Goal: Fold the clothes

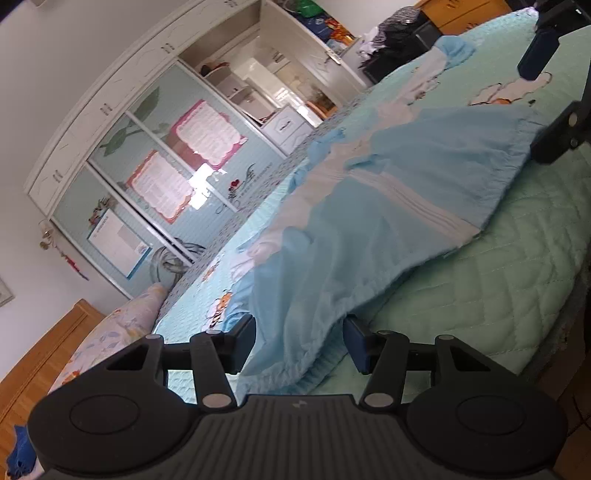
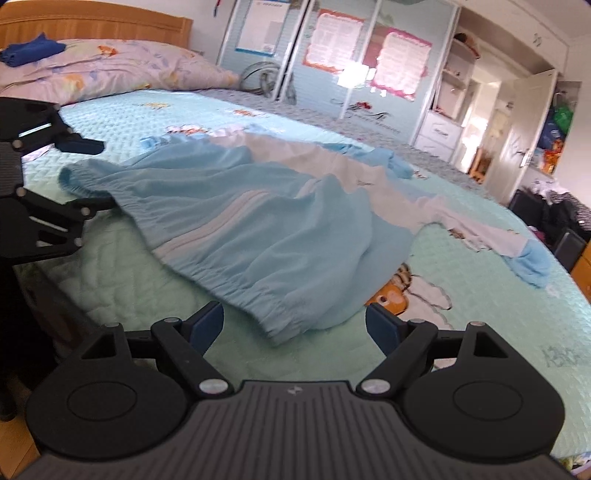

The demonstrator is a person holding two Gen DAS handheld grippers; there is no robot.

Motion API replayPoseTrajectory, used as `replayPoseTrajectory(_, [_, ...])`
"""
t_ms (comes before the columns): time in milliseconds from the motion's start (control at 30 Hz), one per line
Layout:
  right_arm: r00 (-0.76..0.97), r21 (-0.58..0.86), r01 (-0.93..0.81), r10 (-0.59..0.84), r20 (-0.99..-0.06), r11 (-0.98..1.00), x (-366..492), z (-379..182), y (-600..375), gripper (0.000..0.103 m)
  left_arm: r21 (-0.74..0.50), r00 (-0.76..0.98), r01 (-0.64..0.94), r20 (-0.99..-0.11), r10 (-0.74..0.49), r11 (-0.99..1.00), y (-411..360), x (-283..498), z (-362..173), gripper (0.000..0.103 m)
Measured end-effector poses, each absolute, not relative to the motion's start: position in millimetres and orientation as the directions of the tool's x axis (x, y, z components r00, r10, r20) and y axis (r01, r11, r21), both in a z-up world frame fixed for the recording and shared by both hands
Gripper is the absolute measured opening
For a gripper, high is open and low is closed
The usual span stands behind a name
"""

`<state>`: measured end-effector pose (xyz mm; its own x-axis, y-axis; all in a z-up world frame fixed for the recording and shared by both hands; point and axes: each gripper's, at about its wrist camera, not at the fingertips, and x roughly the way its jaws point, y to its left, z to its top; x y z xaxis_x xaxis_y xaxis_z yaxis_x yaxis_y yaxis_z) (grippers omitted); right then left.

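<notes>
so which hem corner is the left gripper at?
The elastic hem corner of the blue jacket nearest the headboard; left gripper straddles it, open. The right gripper sits at the other corner.

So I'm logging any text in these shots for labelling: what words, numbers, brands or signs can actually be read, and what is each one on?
No text reads clearly in either view.
Pink-bordered posters on the wardrobe doors: lines of print, too blurred.
Blue-framed sheet: print, too small.
Decal script low on the wardrobe: cursive, illegible.
Grey marking on the green quilt: characters, blurred.
Right gripper body: small logo, no letters.
</notes>
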<state>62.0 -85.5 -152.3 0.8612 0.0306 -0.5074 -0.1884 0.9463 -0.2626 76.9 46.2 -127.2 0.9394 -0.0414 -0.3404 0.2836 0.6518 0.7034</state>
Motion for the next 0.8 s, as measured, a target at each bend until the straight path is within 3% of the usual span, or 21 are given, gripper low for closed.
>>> replayPoseTrajectory(500, [0.883,-0.304,-0.086,-0.068,-0.465,0.949,71,-156,-92,0.086,0.712,0.944,0.189,-0.321,0.073,0.676,65,97,-129,0.055])
replayPoseTrajectory(800, [0.873,-0.295,-0.023,-0.124,-0.472,0.955,94,-167,-87,0.093,0.666,0.932,0.153,-0.342,0.116,0.73,76,110,-123,0.044])
